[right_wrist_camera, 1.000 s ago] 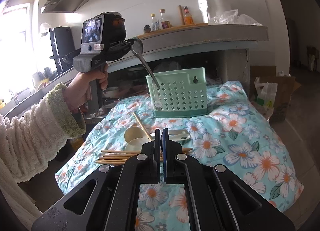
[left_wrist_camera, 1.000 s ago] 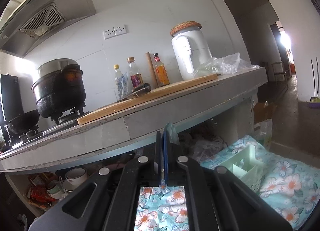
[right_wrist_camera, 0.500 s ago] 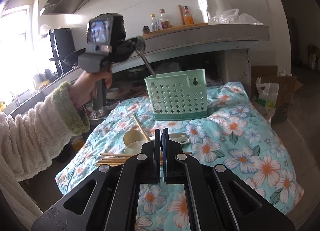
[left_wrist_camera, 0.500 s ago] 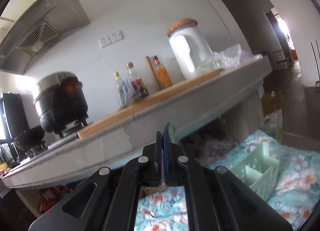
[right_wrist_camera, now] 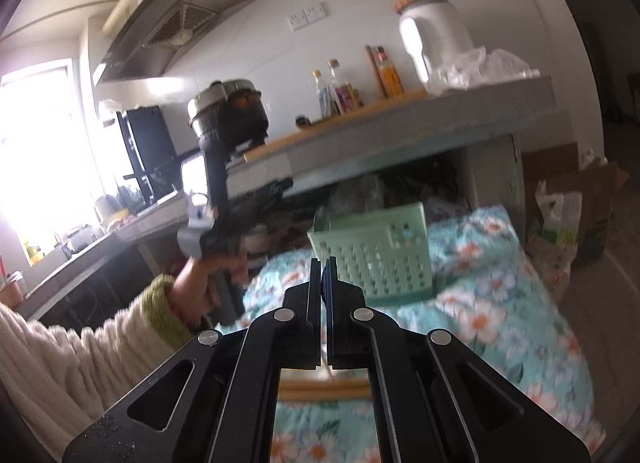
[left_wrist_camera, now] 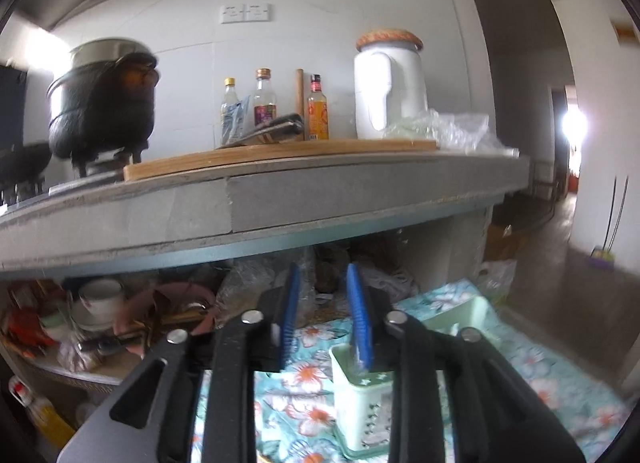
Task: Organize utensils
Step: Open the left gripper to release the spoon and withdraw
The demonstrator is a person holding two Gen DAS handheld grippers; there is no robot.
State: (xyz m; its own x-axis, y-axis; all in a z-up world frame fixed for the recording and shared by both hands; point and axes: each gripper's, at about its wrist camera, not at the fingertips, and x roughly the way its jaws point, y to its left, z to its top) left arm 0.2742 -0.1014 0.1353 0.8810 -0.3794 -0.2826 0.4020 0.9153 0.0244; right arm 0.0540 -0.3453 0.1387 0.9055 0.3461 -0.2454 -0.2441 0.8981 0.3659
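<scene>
Releasing is the step in hand: the left gripper (left_wrist_camera: 322, 305) is opening, its blue pads (left_wrist_camera: 289, 315) standing apart with nothing visible between them, directly above one end of the pale green caddy (left_wrist_camera: 362, 403). The right gripper (right_wrist_camera: 323, 287) has its jaws together and carries nothing. Seen from the right wrist, the person's hand (right_wrist_camera: 208, 283) holds the left tool beside the caddy's left end, where a rounded metal shape, probably a spoon bowl (right_wrist_camera: 322, 219), rises above the rim; blur prevents certainty. To do this well, the judgement is that the pads should part fully before the tool lifts, and that it should rise straight, clear of the handle, so the utensil is not dragged out again.

The caddy stands upright on the floral cloth (right_wrist_camera: 500, 315), its long axis running across the right-wrist view, perforated face toward the camera. The utensil inside appears near upright, bowl uppermost. Wooden chopsticks (right_wrist_camera: 324, 387) lie on the cloth under the right tool, long axis crosswise, apparently next to be sorted.
</scene>
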